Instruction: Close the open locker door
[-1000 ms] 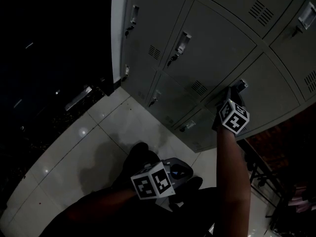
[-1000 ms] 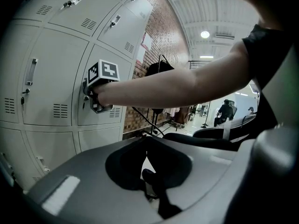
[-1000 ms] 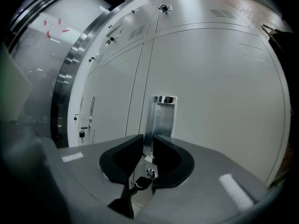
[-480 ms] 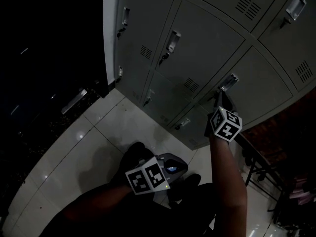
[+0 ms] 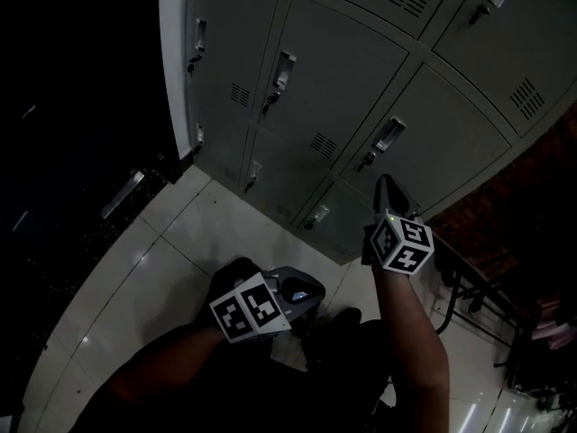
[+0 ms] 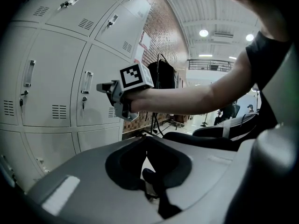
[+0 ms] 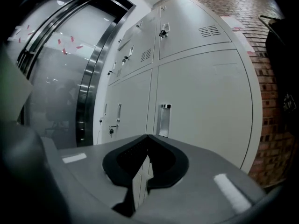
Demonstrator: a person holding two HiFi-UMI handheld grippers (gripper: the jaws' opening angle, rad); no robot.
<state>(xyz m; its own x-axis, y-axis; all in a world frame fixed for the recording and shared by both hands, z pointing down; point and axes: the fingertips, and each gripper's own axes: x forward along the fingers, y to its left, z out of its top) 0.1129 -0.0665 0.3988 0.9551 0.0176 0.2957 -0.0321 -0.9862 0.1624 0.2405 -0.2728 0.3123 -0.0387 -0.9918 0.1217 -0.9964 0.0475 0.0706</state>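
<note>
The grey locker bank [image 5: 343,79] fills the top of the head view, and every door I see lies flush with its neighbours. My right gripper [image 5: 382,180] points up at the lower-row door with the recessed handle [image 5: 386,138], a short way off it and not touching. Its jaws are shut with nothing between them. In the right gripper view that door [image 7: 205,111] and its handle [image 7: 163,120] stand straight ahead of the shut right gripper [image 7: 147,136]. My left gripper [image 5: 315,289] hangs low near my legs, shut and empty [image 6: 144,139]; its view shows the right gripper [image 6: 105,87] near the lockers [image 6: 51,92].
A brick wall [image 5: 505,197] adjoins the lockers on the right, with a dark metal frame [image 5: 473,300] at its foot. Pale floor tiles [image 5: 180,242] run below the lockers. A glass partition with a dark metal post [image 7: 88,92] stands left of the bank.
My right gripper has drawn back and down from the locker door's handle, and its jaws have come together. The left gripper has drifted slightly left.
</note>
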